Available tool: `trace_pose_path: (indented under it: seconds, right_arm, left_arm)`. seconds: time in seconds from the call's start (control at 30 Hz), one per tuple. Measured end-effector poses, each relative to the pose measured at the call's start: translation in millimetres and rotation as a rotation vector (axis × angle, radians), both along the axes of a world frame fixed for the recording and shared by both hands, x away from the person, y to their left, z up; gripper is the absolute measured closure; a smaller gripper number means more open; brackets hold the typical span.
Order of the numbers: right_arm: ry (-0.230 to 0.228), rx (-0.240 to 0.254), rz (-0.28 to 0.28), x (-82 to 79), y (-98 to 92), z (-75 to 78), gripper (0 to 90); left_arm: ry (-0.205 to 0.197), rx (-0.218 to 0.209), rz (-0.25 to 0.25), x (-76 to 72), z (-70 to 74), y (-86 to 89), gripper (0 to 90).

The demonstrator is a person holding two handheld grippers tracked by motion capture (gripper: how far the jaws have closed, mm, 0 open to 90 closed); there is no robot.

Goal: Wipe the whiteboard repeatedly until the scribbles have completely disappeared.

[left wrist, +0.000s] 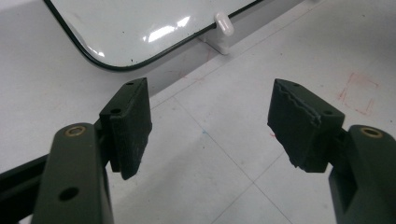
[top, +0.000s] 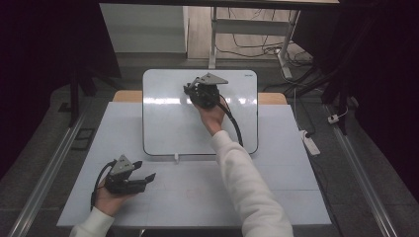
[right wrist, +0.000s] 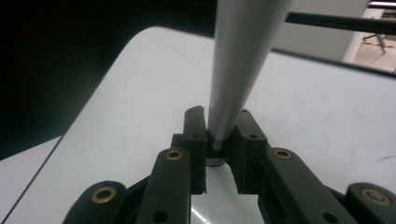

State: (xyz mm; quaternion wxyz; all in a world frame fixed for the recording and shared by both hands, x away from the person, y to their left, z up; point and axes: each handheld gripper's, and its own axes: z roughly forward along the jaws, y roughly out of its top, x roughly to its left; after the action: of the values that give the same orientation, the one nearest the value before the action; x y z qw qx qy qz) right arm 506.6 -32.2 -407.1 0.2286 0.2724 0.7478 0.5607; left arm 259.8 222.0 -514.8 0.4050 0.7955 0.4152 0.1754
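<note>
A white whiteboard [top: 168,123] with a dark rim lies on the far middle of the table. Over its far part my right gripper [top: 189,90] is shut on a grey-white marker [right wrist: 238,56], whose narrow end sits between the jaws [right wrist: 219,128] while the body rises up and away over the board [right wrist: 140,93]. At the table's near left my left gripper [top: 146,170] is held low and open, pointing right. Between its jaws [left wrist: 210,126] is only bare table, with the board's rounded corner [left wrist: 140,23] beyond them.
A small white peg [top: 176,158] [left wrist: 223,25] sits at the board's near edge. Faint red square marks [left wrist: 357,93] are drawn on the pale table sheet [top: 197,197]. A power strip [top: 310,142] lies on the floor at right, and a desk frame [top: 247,29] stands behind.
</note>
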Motion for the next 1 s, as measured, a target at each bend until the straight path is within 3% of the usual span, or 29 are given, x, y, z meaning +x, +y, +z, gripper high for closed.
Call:
trace_pose_path:
  seconds: [0.23,0.27,0.37,0.43,0.47,0.53,0.67,1.0]
  right_arm:
    - [0.023,-0.009,-0.027,-1.6,-20.0,3.2,77.2]
    - [0.040,-0.042,-0.010,-5.8,-28.8,2.4,77.1]
    - [0.071,-0.040,0.024,-12.8,-42.8,0.9,77.2]
    - [0.086,-0.043,0.048,-22.4,-53.1,-0.3,77.2]
    - [0.109,-0.053,0.090,-36.7,-62.3,-2.9,77.2]
    - [0.125,-0.057,0.115,-44.5,-65.9,-4.9,77.1]
    - [0.202,-0.069,0.237,-85.2,-78.8,-18.3,77.1]
    - [0.259,-0.081,0.322,-129.7,-97.9,-32.7,77.1]
  left_arm:
    - [0.000,-0.003,0.005,0.0,-0.1,1.9,30.8]
    - [-0.001,-0.004,0.006,-0.2,0.0,2.1,30.8]
    - [-0.006,-0.006,0.009,-0.1,0.2,3.0,30.8]
    - [-0.008,-0.005,0.015,0.2,0.2,3.4,30.9]
    - [-0.009,-0.007,0.016,0.5,0.3,3.6,30.8]
    - [-0.012,-0.007,0.022,0.6,0.6,3.9,30.9]
    - [-0.018,-0.018,0.035,0.2,1.6,5.9,30.9]
    - [-0.035,-0.032,0.058,-0.7,3.2,9.3,30.9]
